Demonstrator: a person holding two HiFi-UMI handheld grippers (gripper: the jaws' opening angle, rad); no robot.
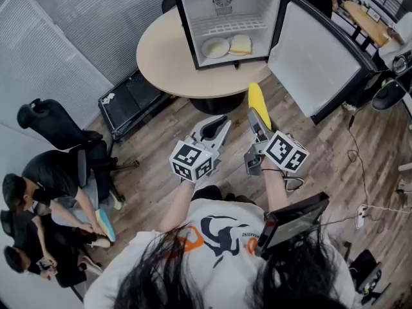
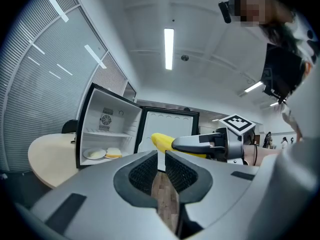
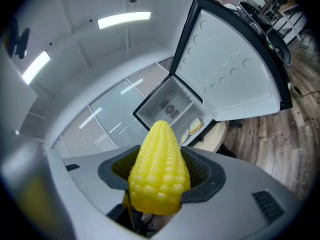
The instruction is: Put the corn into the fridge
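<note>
Centrally, right gripper (image 1: 257, 117) clamps corn (image 1: 258, 99); left gripper (image 1: 221, 123) narrowly parted, empty. Upper centre: round table (image 1: 161, 51) bearing open fridge (image 1: 193, 28), plank floor (image 1: 335, 163).

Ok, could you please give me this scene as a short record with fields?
right gripper: shut on corn, pointed toward fridge
left gripper: jaws slightly apart, nothing between them
fridge: on table, door open
inside fridge: plate and bread, side by side at the bottom
task state: corn not yet in fridge
</note>
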